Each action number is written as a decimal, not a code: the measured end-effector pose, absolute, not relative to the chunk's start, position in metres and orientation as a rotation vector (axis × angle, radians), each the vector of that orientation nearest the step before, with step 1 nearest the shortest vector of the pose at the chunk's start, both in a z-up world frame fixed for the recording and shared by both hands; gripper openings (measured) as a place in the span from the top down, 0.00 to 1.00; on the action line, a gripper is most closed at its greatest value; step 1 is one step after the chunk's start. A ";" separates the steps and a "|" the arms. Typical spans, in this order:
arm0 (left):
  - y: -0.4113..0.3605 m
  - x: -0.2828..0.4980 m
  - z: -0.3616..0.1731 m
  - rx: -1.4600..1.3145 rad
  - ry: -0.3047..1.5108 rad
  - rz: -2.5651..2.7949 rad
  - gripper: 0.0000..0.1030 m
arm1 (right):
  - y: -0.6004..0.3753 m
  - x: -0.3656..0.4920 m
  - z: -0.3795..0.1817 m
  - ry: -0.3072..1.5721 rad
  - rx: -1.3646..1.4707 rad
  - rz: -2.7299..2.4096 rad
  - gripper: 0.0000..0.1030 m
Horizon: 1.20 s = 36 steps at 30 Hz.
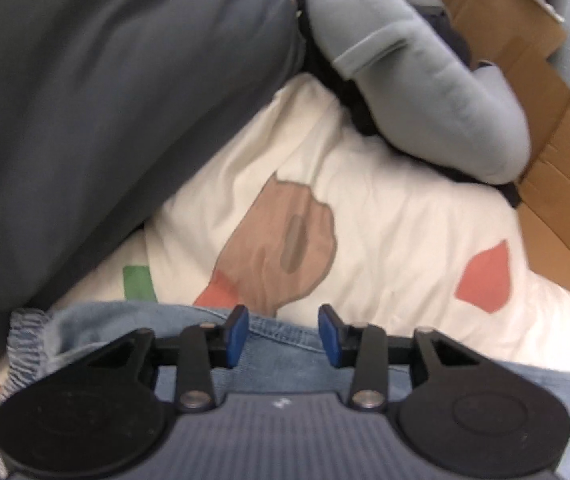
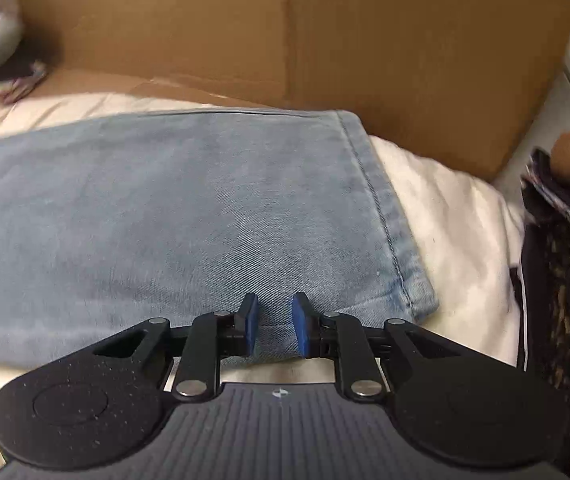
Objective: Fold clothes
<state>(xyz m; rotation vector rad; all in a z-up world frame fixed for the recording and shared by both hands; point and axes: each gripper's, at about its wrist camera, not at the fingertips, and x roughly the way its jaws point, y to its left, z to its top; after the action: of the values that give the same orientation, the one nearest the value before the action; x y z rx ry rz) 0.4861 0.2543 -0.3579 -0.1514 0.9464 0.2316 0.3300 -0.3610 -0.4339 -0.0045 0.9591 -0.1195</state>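
Note:
Light blue jeans [image 2: 189, 208] lie flat on a white sheet [image 2: 453, 216]; the hemmed leg end [image 2: 397, 248] is at the right. My right gripper [image 2: 275, 330] is open, its blue pads either side of the jeans' near edge close to the hem. In the left wrist view my left gripper [image 1: 283, 334] is open, hovering over the jeans' elastic waistband end [image 1: 85, 332], with denim between and below the pads.
A white sheet with coloured patches [image 1: 365, 220] covers the surface. A dark grey garment [image 1: 105, 100] lies left, a light grey sweatshirt [image 1: 425, 72] behind. A cardboard box [image 2: 325, 40] stands along the far side. Dark patterned clothes [image 2: 561, 288] lie at right.

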 end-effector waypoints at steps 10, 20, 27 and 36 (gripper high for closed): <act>0.273 0.411 -0.315 -0.074 0.978 0.160 0.60 | -0.332 0.321 -0.401 0.890 0.050 -0.039 0.76; 0.326 0.283 -0.312 -0.195 1.048 0.278 0.60 | -0.296 0.297 -0.398 0.881 0.061 0.060 0.75; 0.365 0.222 -0.331 -0.316 1.104 0.393 0.67 | -0.271 0.285 -0.389 0.880 0.052 0.122 0.75; 0.395 0.192 -0.375 -0.400 1.157 0.486 0.83 | -0.251 0.268 -0.385 0.899 0.024 0.165 0.75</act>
<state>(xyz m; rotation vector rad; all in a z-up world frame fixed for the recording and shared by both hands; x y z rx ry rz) 0.1920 0.3954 -0.3751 -0.3997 1.1565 0.4858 0.2685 -0.2511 -0.3853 0.0242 0.8994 0.1650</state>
